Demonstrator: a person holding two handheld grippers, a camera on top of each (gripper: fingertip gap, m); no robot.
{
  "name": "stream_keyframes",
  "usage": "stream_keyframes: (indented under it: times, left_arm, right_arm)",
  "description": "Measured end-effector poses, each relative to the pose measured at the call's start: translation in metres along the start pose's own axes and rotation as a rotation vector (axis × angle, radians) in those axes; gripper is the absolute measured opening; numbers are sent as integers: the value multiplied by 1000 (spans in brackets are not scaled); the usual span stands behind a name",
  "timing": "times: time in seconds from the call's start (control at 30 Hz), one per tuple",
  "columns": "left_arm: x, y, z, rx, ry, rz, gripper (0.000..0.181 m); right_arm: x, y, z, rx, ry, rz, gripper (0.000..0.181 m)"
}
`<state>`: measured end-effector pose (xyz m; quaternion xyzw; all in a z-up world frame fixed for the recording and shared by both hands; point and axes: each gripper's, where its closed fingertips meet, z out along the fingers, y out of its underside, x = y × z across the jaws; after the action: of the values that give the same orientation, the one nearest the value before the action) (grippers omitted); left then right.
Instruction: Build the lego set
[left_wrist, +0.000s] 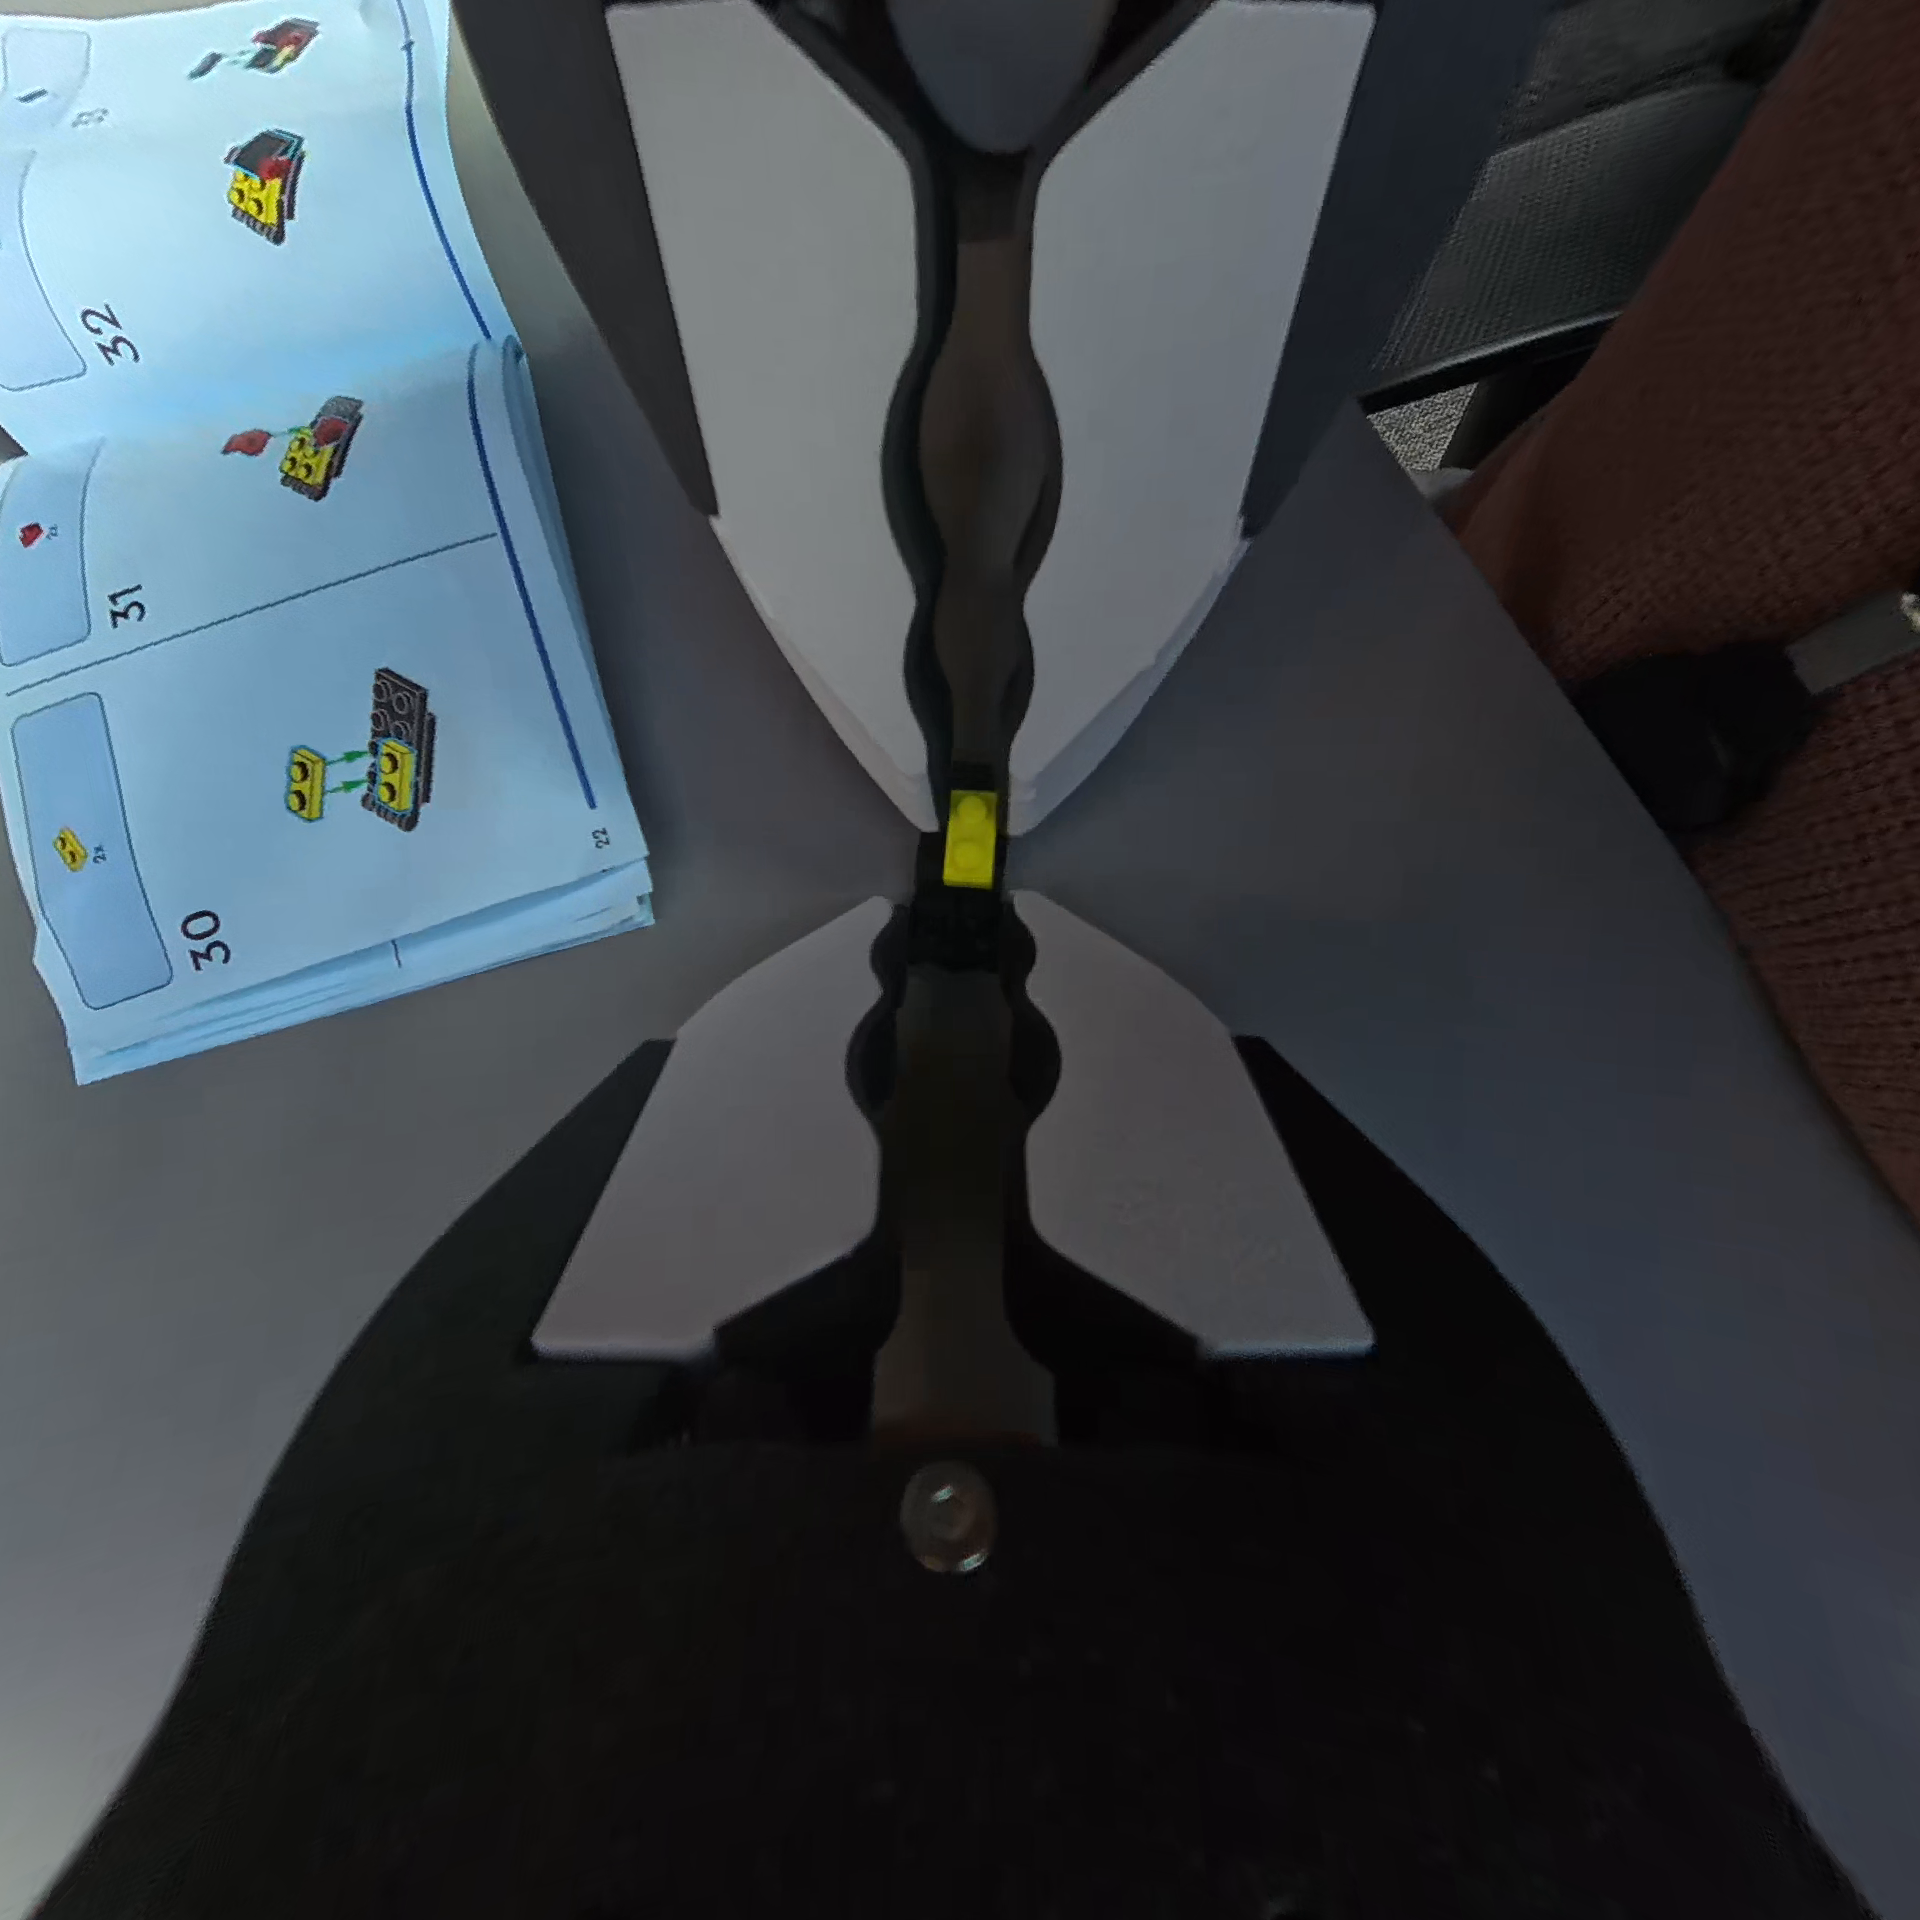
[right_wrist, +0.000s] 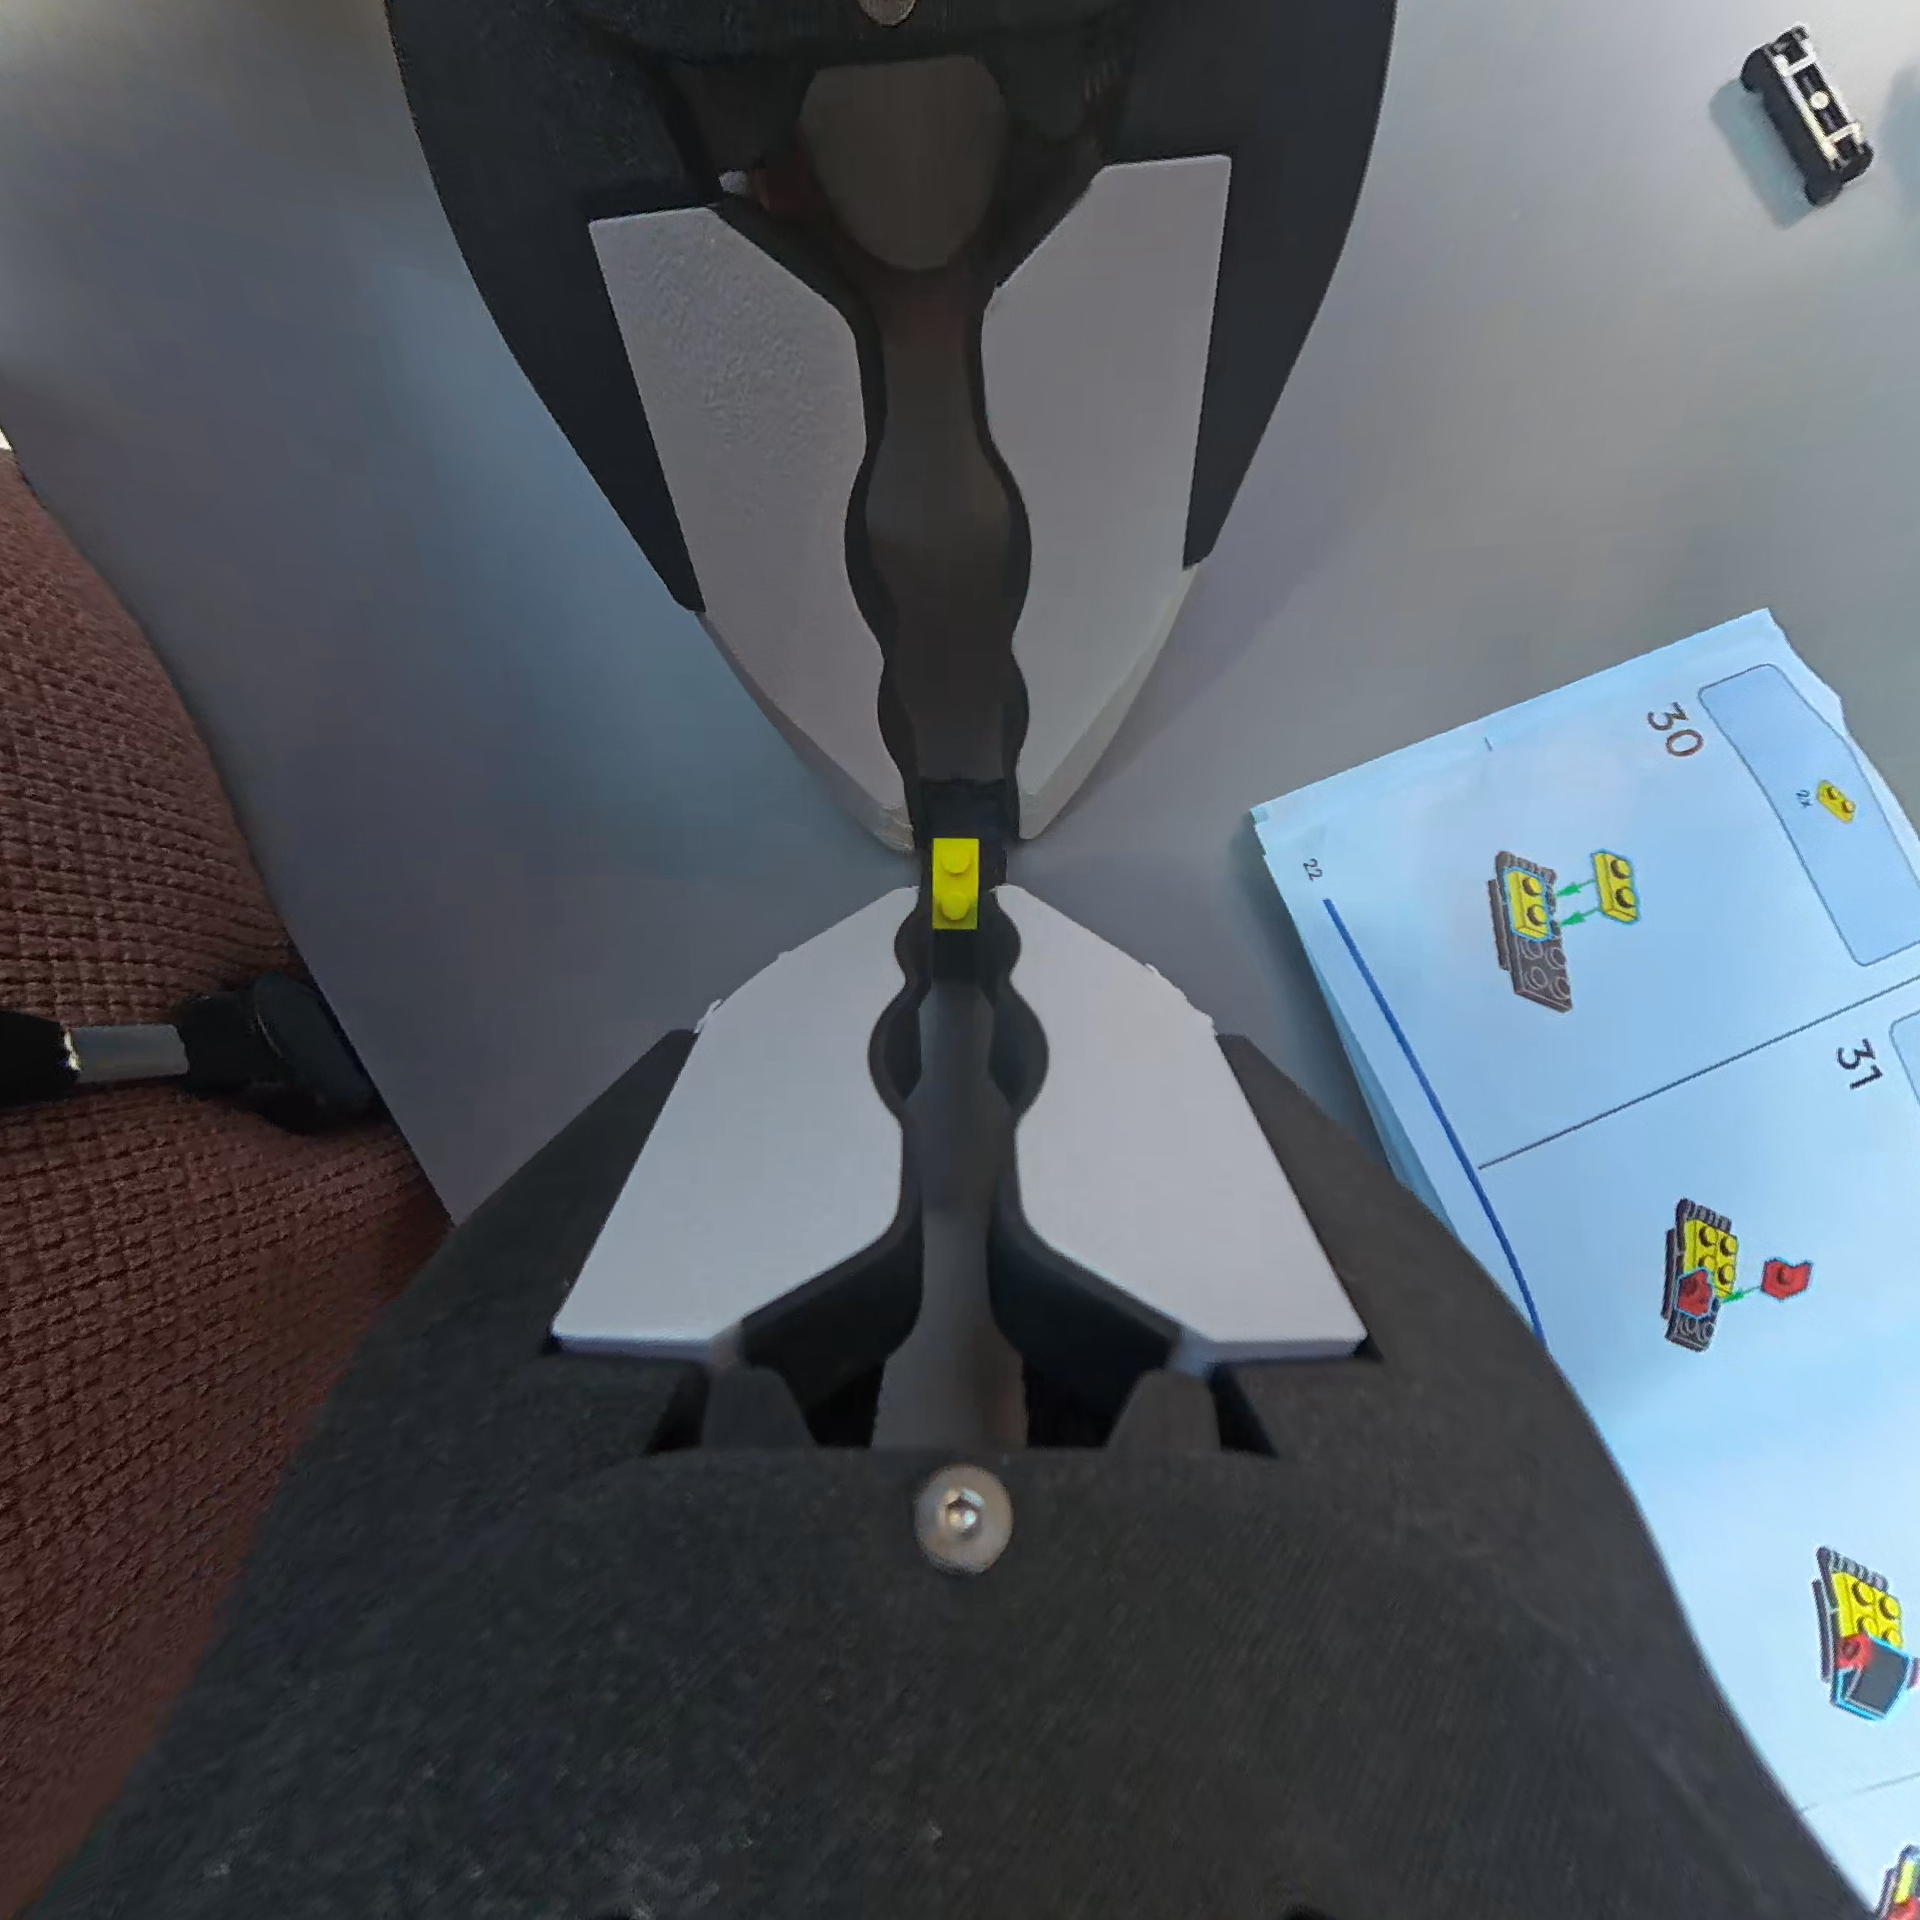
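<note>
The left tongs (left_wrist: 954, 940) and right tongs (right_wrist: 956, 935) meet tip to tip above the bench (right_wrist: 312, 520), both clamped narrow on one black plate (left_wrist: 951, 930) carrying a yellow brick (left_wrist: 972, 840); press squarely, keeping studs aligned per the booklet (left_wrist: 312, 623)

1. A smooth grey table (left_wrist: 1403, 935) fills most of both views. Soft light shines on it, and it looks brighter near the upper right of the right wrist view (right_wrist: 1507, 312).
2. A dark mesh office chair (left_wrist: 1579, 187) sits past the table edge, in the upper right of the left wrist view.
3. A bit of speckled grey floor (left_wrist: 1413, 436) shows under the chair.
4. A brown knitted sleeve (left_wrist: 1766, 436) lies along the right side of that view, and on the left side of the right wrist view (right_wrist: 156, 1195).
</note>
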<state>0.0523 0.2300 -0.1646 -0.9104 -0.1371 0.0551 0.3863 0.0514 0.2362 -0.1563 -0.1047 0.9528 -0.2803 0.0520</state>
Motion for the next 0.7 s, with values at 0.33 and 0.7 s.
stream_keyframes:
  times: [0.33, 0.7]
  left_arm:
    - [1, -1, -1, 18, -79, -71, 18]
    - [3, -1, -1, 29, -67, -60, 19]
  right_arm:
    - [-3, -3, 7, -33, -11, -28, 8]
    - [-1, -1, 7, -47, -11, -63, 12]
